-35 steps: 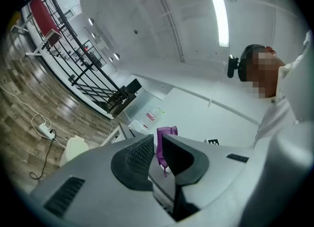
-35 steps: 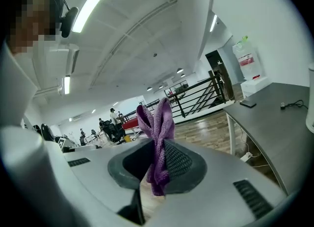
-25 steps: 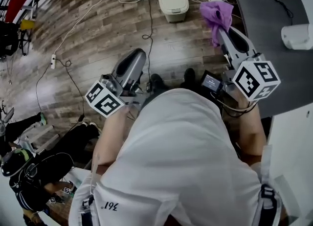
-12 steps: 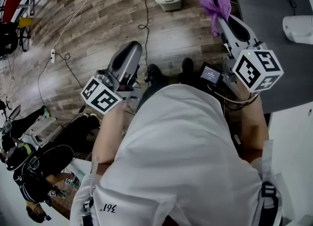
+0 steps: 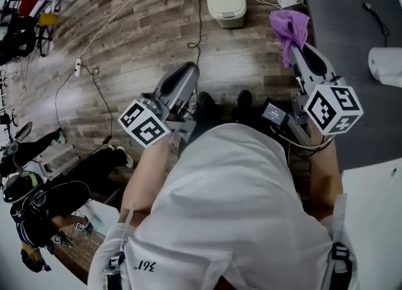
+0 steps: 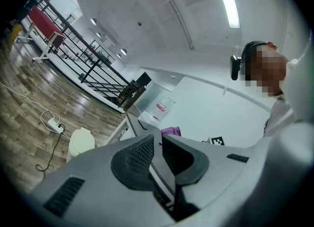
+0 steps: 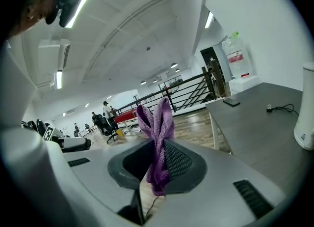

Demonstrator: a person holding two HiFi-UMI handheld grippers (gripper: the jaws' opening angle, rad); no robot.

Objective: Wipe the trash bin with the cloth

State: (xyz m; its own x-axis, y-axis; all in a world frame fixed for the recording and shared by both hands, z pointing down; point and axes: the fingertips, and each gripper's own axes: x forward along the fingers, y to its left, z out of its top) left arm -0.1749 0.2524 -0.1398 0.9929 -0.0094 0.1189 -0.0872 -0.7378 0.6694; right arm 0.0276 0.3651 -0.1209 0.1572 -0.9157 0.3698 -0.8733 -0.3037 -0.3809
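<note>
Right tool (image 7: pixel 156 164) grips cloth (image 7: pixel 158 123), left tool (image 6: pixel 158 148) barely apart, empty; head view shows trash bin (image 5: pixel 226 1).

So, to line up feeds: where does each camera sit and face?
Head view: on the head, steeply down at bin; shows torso, arms, left gripper, right gripper holding cloth.
Left gripper view: on it, along narrowly parted empty jaws toward the bin; shoulder at right.
Right gripper view: on it, along jaws clamped on cloth, toward a table; head top left.
Both first two show the bin.
</note>
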